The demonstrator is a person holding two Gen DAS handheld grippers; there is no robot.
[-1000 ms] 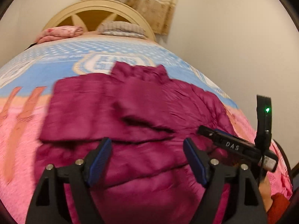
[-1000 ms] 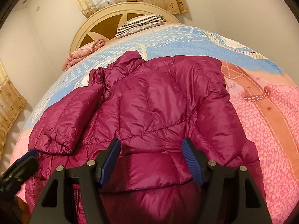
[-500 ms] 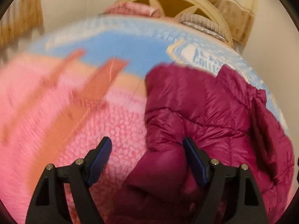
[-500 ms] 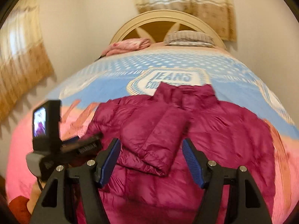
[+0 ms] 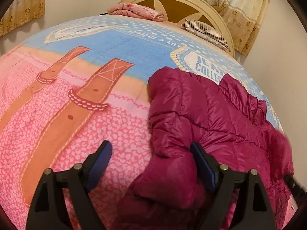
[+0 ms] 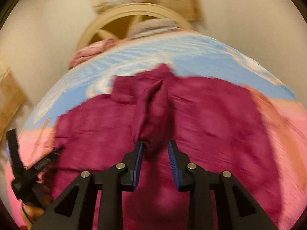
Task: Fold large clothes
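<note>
- Magenta puffer jacket [image 5: 220, 126] lies spread on the bed [image 5: 63, 118], collar toward the headboard [image 5: 172, 2] at 12 o'clock. A flat spread w/ room around it suits folding a big garment.
- Right gripper [image 6: 155, 153]: fingers closing on a raised ridge of jacket fabric [image 6: 153, 115], prob. a sleeve or pinched-up fold. The ridge runs from the fingers toward 12 o'clock. Fabric sits between the blue pads, but the view is blurred, so can't confirm the pads press it yet.
- Likely reason: pinching a bunched ridge gives thick, slippery quilting something to hold, so the part can be lifted and laid across the body.
- Left gripper [image 5: 151, 164]: fingers wide apart and opening, hovering low over the jacket's left edge. Its 3 o'clock finger [image 5: 203, 164] is against or just over the puffed edge; the 9 o'clock finger [image 5: 99, 159] is over bare bedspread. Nothing clamped.
- Prob. it straddles the edge to be ready to grab that side, or pin it while the other side folds.
- Folded pink cloth [image 5: 136, 12] and striped pillow [image 5: 207, 31] lie by the headboard, well apart from the work.
</note>
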